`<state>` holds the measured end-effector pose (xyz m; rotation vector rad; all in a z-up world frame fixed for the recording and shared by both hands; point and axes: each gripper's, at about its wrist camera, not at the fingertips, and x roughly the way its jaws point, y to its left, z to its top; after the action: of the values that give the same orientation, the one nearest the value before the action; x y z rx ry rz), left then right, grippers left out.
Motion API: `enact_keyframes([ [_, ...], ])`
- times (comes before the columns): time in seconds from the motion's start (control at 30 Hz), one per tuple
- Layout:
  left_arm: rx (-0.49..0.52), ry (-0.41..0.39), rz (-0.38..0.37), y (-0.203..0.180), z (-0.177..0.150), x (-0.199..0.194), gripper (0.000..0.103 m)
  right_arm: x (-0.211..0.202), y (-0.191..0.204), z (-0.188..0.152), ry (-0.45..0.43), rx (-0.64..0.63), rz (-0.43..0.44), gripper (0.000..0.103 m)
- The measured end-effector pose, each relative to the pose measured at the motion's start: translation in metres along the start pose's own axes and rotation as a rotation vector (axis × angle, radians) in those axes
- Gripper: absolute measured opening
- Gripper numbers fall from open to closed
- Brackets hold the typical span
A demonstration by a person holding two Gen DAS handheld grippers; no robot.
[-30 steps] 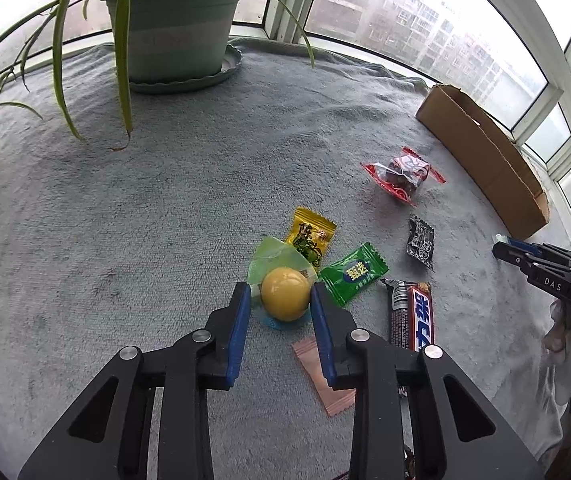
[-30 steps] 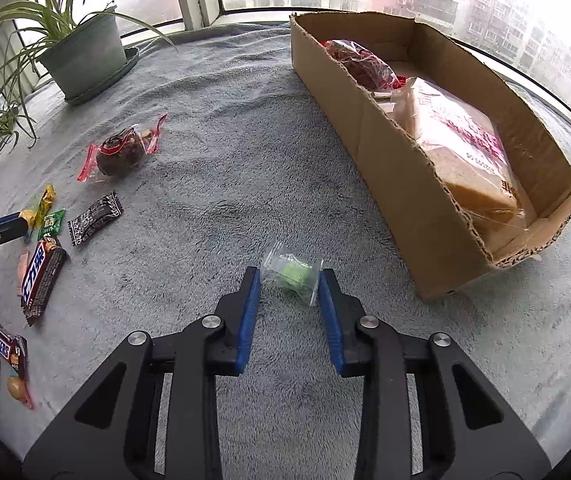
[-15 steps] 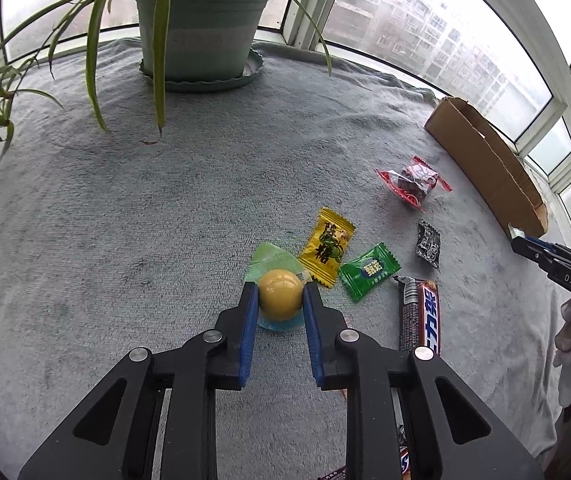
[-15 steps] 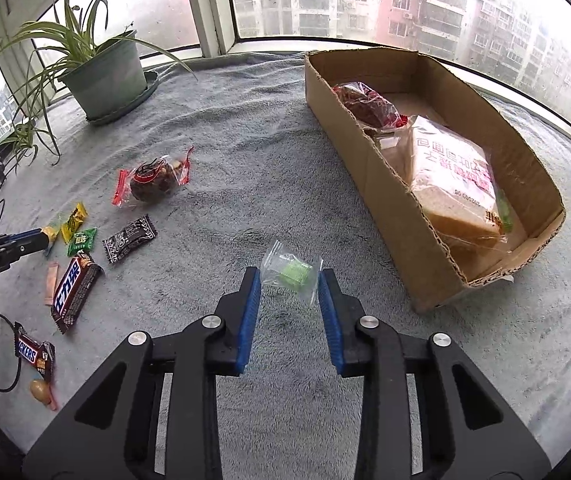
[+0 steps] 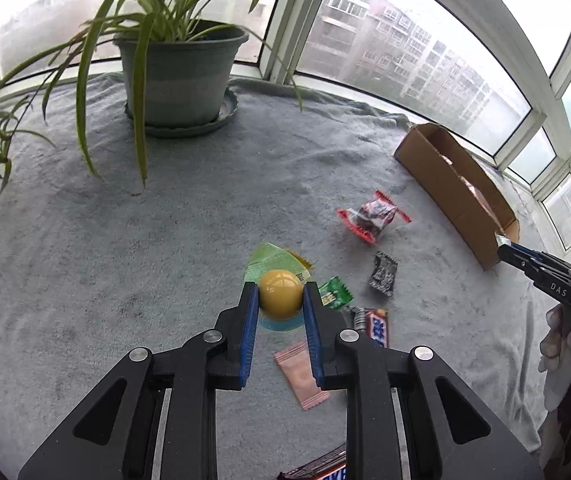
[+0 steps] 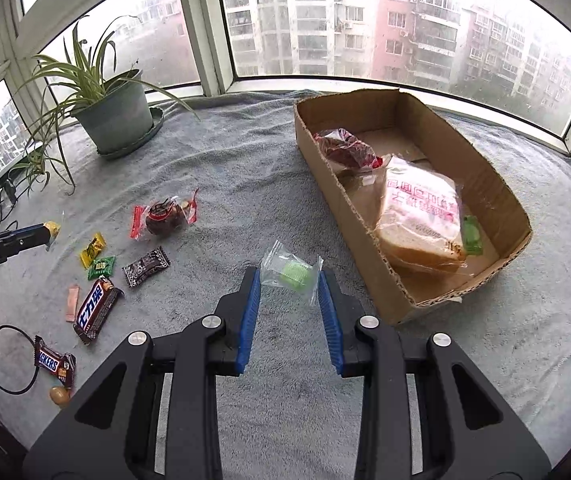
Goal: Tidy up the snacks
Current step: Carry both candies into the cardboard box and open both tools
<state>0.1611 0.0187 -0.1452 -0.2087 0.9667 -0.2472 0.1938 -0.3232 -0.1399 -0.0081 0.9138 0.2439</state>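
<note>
In the left wrist view my left gripper (image 5: 279, 300) is shut on a round yellow candy (image 5: 280, 294) in a green wrapper, held above the grey blanket (image 5: 125, 260). In the right wrist view my right gripper (image 6: 290, 280) is shut on a clear packet with a green sweet (image 6: 291, 276), lifted off the blanket just left of the cardboard box (image 6: 337, 208). The box holds a bag of bread (image 6: 421, 216) and a red packet (image 6: 345, 148). Loose on the blanket lie a red-wrapped dark snack (image 6: 163, 218), a black sachet (image 6: 145, 266) and a chocolate bar (image 6: 95, 309).
A potted plant (image 6: 119, 124) stands at the back left, its leaves hanging over the blanket. Yellow (image 6: 92, 245), green (image 6: 102, 267) and pink (image 6: 72, 302) sachets and a Snickers bar (image 6: 54, 362) lie at the left. Windows close off the far side.
The left jaws closed on the yellow candy and lifted it off the blanket. The right gripper rose with its clear packet, so more of the box interior shows.
</note>
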Motion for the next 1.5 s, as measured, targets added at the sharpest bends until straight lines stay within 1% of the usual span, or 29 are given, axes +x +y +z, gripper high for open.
enact_keyframes([
  [0.2, 0.062, -0.036, -0.072, -0.039, 0.032, -0.005, 0.021, -0.015, -0.022, 0.015, -0.043, 0.010, -0.033, 0.031],
  [0.4, 0.114, -0.073, -0.125, -0.079, 0.066, -0.002, 0.021, -0.027, -0.053, 0.036, -0.087, 0.022, -0.077, 0.031],
  [0.53, 0.154, -0.088, -0.154, -0.108, 0.086, 0.008, 0.021, -0.031, -0.070, 0.051, -0.115, 0.015, -0.118, 0.031],
  [0.7, 0.188, -0.079, -0.187, -0.143, 0.102, 0.027, 0.021, -0.028, -0.092, 0.071, -0.136, 0.023, -0.137, 0.031],
  [0.8, 0.202, -0.065, -0.206, -0.160, 0.111, 0.036, 0.021, -0.020, -0.103, 0.082, -0.131, 0.027, -0.132, 0.031],
  [1.07, 0.251, -0.048, -0.216, -0.198, 0.127, 0.063, 0.021, 0.015, -0.124, 0.103, -0.094, 0.033, -0.132, 0.031],
  [1.3, 0.265, 0.003, -0.221, -0.224, 0.129, 0.100, 0.021, 0.040, -0.134, 0.107, -0.064, 0.034, -0.135, 0.031],
  [1.5, 0.283, 0.032, -0.240, -0.239, 0.127, 0.118, 0.021, 0.054, -0.142, 0.105, -0.041, 0.048, -0.131, 0.031],
])
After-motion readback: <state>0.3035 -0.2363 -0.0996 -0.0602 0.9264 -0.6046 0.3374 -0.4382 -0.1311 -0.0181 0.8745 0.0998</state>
